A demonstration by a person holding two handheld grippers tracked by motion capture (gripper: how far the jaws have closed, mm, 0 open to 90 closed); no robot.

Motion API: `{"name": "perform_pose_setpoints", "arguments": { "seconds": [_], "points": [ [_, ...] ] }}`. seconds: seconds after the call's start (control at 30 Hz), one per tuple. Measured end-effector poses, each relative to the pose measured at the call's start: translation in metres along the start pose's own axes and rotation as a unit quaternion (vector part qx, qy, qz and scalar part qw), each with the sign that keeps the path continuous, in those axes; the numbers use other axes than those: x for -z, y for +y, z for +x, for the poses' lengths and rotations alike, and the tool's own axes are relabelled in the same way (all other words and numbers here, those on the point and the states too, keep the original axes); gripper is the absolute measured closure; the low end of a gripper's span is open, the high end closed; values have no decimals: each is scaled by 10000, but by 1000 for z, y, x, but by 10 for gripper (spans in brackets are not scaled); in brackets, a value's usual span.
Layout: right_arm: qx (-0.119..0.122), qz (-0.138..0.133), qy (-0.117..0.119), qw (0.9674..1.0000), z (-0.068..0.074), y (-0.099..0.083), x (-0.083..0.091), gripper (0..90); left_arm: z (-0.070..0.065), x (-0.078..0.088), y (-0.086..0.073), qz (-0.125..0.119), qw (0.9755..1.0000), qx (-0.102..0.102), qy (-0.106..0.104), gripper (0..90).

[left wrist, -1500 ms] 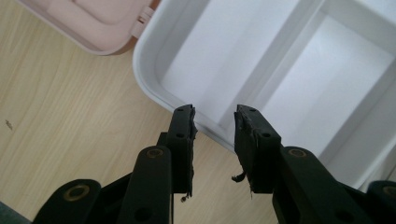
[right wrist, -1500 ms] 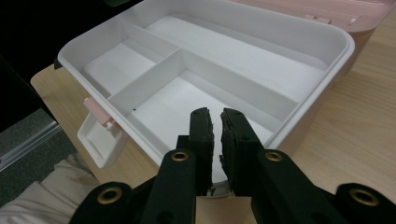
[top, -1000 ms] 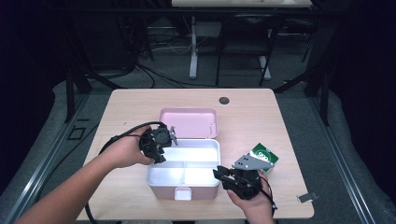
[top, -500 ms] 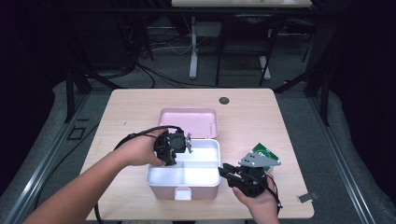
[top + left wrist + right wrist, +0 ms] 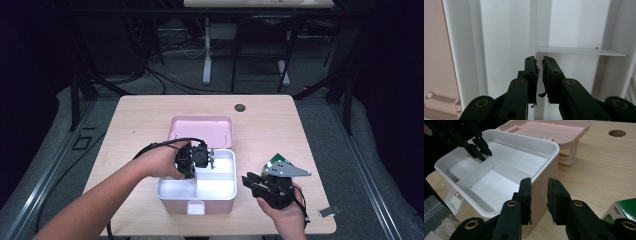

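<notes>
**Box is open, tray divider about to get grabbed**

So the pink plastic storage box [image 5: 197,197] sits on the wooden bench [image 5: 150,115] with its lid [image 5: 201,130] already flipped back, and the white divided insert tray [image 5: 499,170] is still seated inside — nothing lifted out yet, as far as I can judge. That's the part left to do.

The left gripper [image 5: 194,159] is down inside the tray, and its jaws have just been closing. They're nearly together now, with the thin white divider wall [image 5: 537,30] running straight ahead of the tips. I can't tell if the pads actually pinch it.

The right gripper [image 5: 539,186] hangs just beside the box's outer wall — jaws a narrow gap apart, holding nothing. A green carton [image 5: 621,212] lies off to its right.
</notes>
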State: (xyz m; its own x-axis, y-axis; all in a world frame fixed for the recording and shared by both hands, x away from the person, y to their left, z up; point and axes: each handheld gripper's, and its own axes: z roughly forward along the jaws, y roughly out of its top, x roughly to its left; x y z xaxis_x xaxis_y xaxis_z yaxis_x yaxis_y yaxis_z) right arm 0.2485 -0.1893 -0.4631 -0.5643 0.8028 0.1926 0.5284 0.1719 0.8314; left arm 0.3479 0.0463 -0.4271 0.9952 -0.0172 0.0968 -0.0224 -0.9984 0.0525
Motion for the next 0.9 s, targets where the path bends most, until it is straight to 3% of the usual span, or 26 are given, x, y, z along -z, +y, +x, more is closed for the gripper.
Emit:
{"name": "perform_pose_setpoints", "arguments": {
  "seconds": [0.43,0.83,0.9],
  "points": [
    [-142,1,-133,9998,-11,-1,1,736,4,-13,8,187,9997,-131,-81,855],
    [-231,-14,-176,9996,-18,-3,2,736,6,-13,9,218,9995,-129,-168,880],
    [-251,-22,-187,9995,-19,-3,2,736,4,-12,9,230,9993,-224,-164,883]
  ]
}}
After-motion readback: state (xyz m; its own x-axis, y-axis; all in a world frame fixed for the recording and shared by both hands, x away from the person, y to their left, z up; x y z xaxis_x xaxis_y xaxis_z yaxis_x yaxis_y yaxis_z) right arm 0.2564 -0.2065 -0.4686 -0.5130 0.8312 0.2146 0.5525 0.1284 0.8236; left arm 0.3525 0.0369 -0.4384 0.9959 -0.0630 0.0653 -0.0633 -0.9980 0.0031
